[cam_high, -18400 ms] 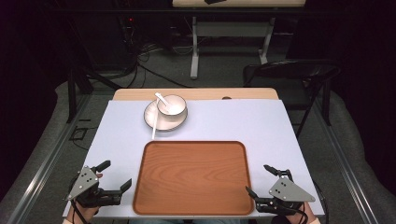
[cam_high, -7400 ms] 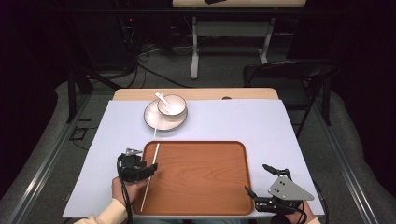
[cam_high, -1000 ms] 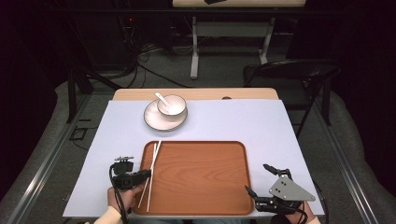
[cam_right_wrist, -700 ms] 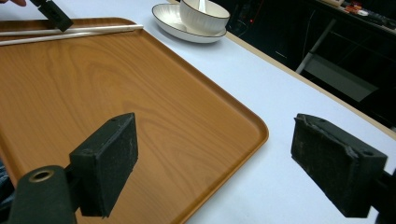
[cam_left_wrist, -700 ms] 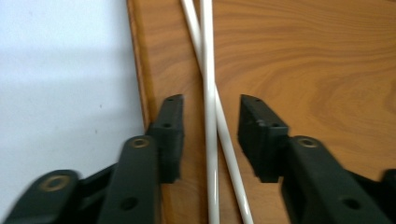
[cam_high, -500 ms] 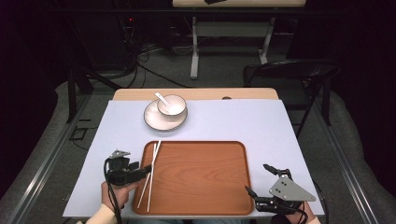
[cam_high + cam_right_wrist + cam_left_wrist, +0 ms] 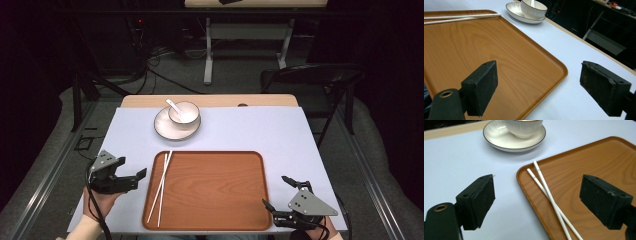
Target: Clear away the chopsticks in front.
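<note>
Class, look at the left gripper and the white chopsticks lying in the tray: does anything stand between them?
Nothing visible does. The left gripper hangs open just left of the tray; only the tray's low rim and bare mat separate it from the chopsticks.

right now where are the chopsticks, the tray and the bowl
chopsticks (image 7: pixel 161 187), high view, middle of the white pair
tray (image 7: pixel 215 190), high view, bare wooden floor
bowl (image 7: pixel 183 112), high view, its white body

Probably lab: floor cables (image 7: pixel 150 60), dark surroundings
</note>
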A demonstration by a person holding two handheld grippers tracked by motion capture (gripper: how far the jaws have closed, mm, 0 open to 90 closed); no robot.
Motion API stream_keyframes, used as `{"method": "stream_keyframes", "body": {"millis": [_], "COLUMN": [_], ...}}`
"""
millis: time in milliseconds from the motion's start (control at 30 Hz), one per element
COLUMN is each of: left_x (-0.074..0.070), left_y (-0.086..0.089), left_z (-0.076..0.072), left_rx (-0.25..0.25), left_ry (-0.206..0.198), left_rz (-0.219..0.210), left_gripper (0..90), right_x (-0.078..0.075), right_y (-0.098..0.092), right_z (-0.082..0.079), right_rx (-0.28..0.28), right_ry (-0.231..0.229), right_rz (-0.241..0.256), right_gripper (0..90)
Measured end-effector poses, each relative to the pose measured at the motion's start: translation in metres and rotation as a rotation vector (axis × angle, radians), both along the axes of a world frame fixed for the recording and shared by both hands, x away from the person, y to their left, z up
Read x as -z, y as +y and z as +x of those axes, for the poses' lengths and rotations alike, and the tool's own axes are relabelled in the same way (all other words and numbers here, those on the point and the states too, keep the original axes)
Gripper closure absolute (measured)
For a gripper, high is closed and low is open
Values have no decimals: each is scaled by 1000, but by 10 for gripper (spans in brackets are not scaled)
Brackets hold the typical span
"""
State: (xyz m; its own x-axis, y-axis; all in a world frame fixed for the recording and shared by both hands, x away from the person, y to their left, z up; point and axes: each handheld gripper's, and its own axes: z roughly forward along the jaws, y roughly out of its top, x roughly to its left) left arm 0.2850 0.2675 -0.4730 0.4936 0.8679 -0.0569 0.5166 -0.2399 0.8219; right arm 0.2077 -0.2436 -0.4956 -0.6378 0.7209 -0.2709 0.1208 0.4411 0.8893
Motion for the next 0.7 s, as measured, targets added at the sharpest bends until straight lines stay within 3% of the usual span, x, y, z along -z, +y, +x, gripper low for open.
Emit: {"method": "stream_keyframes", "body": {"millis": [367,700], "left_x": [-3,12], "left_y": [25,44], "left_z": [-26,-41], "left_rx": [-35,-81], "left_ry": [-53,-41], "left_rz": [6,-42], "left_gripper": [46,2], "right_x": [0,0], "right_y": [0,1], "right_z": [0,0], "right_rx": [0,0], "right_ry": [1,2], "right_rz": [0,-3], "right_gripper": [141,142]}}
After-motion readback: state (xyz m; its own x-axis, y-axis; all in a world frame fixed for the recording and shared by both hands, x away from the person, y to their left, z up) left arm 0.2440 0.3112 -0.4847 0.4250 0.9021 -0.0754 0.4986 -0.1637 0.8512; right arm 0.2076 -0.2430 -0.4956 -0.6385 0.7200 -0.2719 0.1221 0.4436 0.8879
